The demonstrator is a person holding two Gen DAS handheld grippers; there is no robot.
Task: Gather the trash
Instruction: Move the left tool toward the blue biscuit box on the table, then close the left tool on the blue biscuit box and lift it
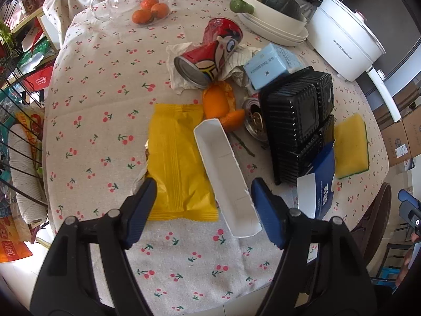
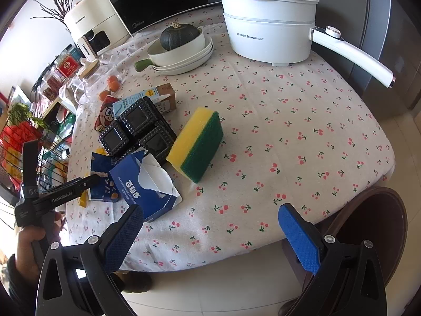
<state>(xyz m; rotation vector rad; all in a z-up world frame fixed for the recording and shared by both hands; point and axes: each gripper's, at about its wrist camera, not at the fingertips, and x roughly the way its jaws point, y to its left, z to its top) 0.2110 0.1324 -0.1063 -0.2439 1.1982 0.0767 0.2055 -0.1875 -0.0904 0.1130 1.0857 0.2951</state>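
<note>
Between your left claw (image 1: 204, 205) fingers, spread wide and holding nothing, sit the yellow wrapper (image 1: 179, 163) and the white paper tray (image 1: 223, 173), flat on the counter (image 1: 100, 131). Tray's long axis runs away from you, tilted left at the far end; near end is just beside the right finger. Left claw is nearer both. Right claw (image 2: 210, 226), also spread and empty, hovers at the counter edge near the blue box (image 2: 147, 184). Beyond: orange peel (image 1: 217, 100), red can (image 1: 210, 52), black tray (image 1: 297, 121), sponge (image 1: 351, 147). Nothing blocks the tray.
</note>
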